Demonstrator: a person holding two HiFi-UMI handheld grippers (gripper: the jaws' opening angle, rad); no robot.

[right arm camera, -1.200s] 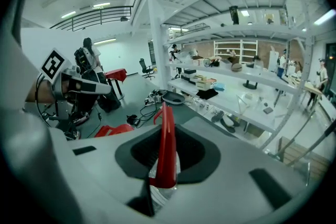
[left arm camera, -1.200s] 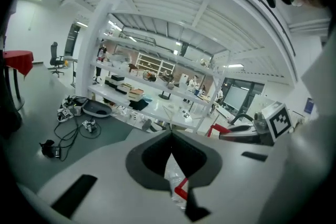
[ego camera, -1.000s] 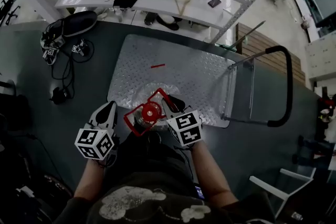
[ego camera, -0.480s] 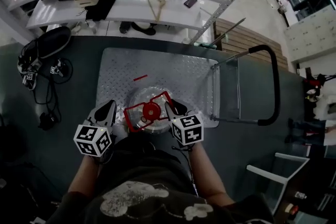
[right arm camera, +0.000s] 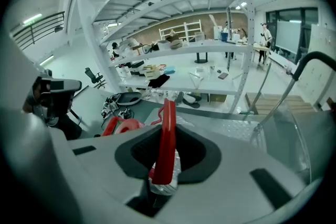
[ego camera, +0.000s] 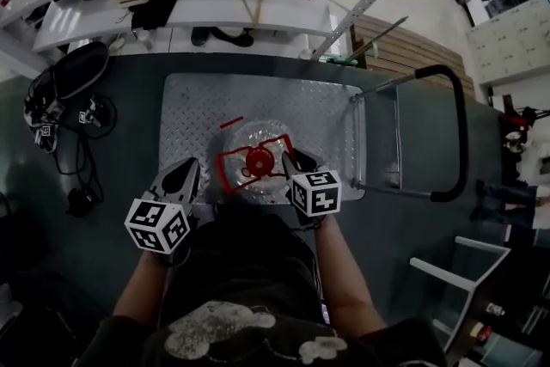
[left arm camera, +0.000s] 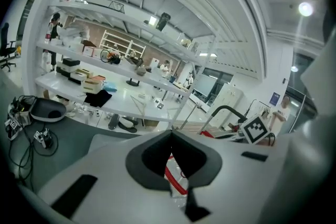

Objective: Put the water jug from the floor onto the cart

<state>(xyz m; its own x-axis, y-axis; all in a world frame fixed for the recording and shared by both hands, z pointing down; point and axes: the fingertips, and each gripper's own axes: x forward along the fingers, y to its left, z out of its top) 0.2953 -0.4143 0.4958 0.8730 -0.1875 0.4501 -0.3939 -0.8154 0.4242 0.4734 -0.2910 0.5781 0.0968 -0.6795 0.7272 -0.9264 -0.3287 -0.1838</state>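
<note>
Left gripper (ego camera: 186, 171): jaws together, nothing in them. It's just beside the water jug (ego camera: 258, 137), not touching. The jug is over the near edge of the cart (ego camera: 258, 103) deck; can't tell if its base is down. Right gripper (ego camera: 297, 164): clamped on the jug's red handle (right arm camera: 167, 128), taking it alone. I'd call this the set-down step. Next you want the base flat on the deck and further in from the edge before you release. Push bar (ego camera: 455, 133), far right, is well apart.
</note>
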